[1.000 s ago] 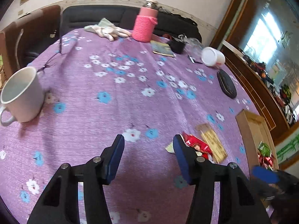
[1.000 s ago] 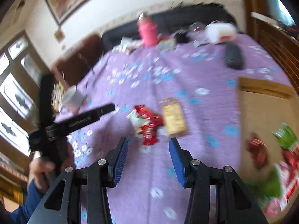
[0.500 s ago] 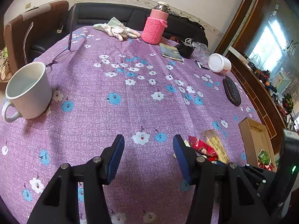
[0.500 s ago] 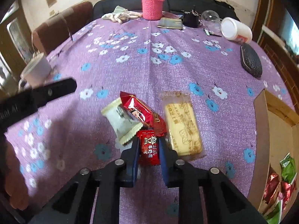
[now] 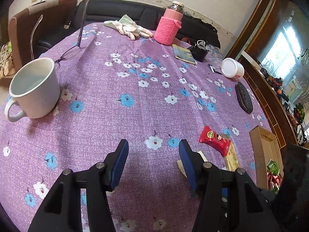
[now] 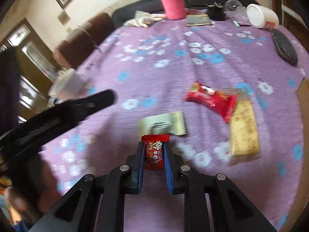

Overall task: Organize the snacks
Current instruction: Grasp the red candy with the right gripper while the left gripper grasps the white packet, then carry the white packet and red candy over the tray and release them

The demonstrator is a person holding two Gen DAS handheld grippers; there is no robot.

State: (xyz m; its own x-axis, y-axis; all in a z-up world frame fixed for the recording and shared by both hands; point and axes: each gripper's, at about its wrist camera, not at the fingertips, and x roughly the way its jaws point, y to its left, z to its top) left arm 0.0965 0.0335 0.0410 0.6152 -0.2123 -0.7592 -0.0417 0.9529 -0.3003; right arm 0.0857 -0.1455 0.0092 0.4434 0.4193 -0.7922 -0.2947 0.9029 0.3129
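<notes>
Red candy (image 6: 154,151) sits pinched upright in the right tongs (image 6: 154,145), just above the purple cloth (image 6: 173,73). Its cardboard box (image 5: 263,154) lies off to the right. The left tongs (image 5: 153,150) hang spread, empty.

Small red candy wrapper (image 6: 155,151) bears white characters (too blurred to read).
</notes>
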